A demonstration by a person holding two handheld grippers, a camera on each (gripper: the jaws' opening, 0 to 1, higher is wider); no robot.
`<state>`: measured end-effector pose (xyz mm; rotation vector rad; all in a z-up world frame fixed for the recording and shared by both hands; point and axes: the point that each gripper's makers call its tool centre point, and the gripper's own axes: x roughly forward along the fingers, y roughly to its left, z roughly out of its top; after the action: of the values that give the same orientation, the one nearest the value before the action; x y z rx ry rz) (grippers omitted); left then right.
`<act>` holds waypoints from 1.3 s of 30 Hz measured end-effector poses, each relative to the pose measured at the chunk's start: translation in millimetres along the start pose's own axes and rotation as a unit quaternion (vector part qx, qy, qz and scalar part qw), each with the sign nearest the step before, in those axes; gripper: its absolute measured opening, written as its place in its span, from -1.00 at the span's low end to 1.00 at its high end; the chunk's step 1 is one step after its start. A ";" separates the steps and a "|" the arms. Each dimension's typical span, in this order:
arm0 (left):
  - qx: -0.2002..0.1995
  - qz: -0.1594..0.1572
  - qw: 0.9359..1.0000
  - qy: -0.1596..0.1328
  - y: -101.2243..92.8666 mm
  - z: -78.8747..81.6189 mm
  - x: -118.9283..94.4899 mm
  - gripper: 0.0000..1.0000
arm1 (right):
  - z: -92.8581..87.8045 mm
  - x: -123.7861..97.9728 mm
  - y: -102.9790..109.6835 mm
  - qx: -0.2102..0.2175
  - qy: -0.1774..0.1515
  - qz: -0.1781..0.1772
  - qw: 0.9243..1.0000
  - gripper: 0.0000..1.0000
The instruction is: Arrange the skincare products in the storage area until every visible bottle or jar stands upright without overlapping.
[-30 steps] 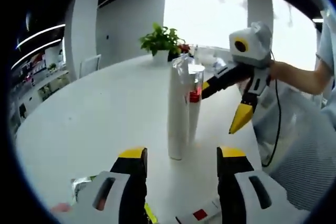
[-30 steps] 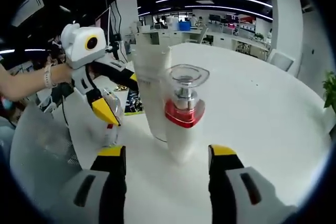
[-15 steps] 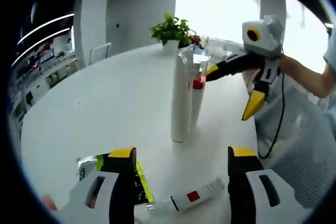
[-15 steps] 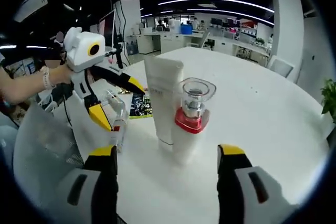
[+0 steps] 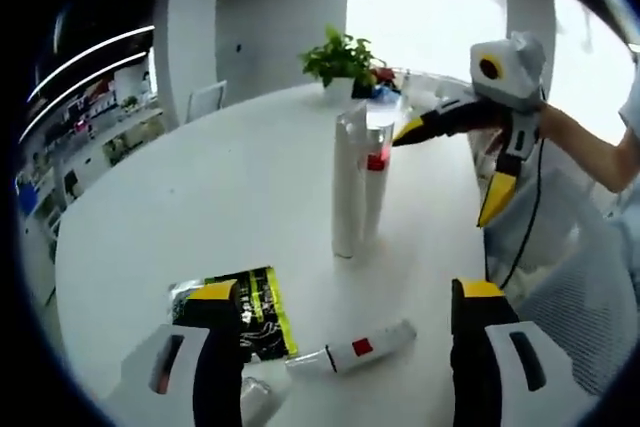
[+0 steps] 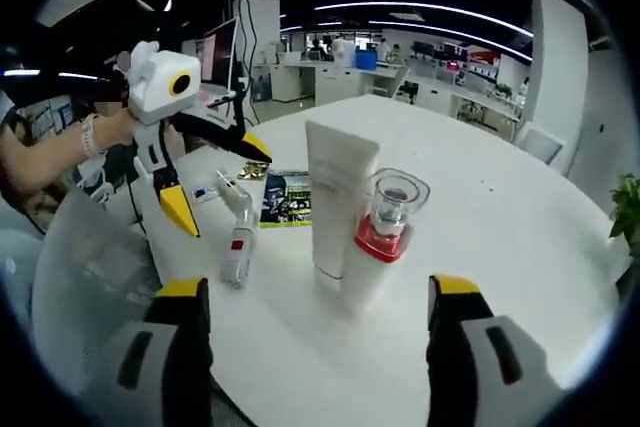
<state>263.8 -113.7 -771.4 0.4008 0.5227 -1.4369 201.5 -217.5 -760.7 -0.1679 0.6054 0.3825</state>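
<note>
Both claws have drawn back, spread and empty — ahead of the right claw (image 6: pixel 318 347) the white tube (image 6: pixel 337 197) and red-collared bottle (image 6: pixel 385 237) stand upright, while a small bottle (image 5: pixel 355 349) between the left claw (image 5: pixel 345 367) jaws lies flat on the table (image 5: pixel 200 207) — presumably the next one to stand up.

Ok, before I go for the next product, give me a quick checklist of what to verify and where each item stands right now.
1. White tube upright on the table: ok.
2. Red-collared bottle upright beside the tube: ok.
3. Whether tube and bottle touch: cannot tell.
4. Small bottle with the red label upright: not ok, it lies on its side.
5. Green packet tidy: not ok, it lies flat; what lies past its near end is blurred.
6. Left gripper and right gripper free to pick: ok, both open, holding nothing.
</note>
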 end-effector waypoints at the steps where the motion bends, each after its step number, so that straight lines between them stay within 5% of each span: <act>1: -0.002 0.003 1.000 0.003 0.7 -1.3 -1.9 0.70 | 0.4 -1.0 -0.1 -0.002 0.001 -0.002 1.000 0.86; 22: -0.043 0.039 0.998 0.008 -10.0 -18.1 -41.8 0.94 | 5.6 -14.8 18.5 -0.022 -0.002 0.012 1.000 0.99; 39: -0.076 0.069 0.994 0.022 9.7 -40.6 -49.7 0.94 | 0.7 -16.8 21.3 -0.024 0.016 0.015 0.999 0.99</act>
<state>266.7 -49.2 -777.4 0.3419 0.6243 -1.2485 180.7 -202.8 -751.3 -0.2108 0.6320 0.4242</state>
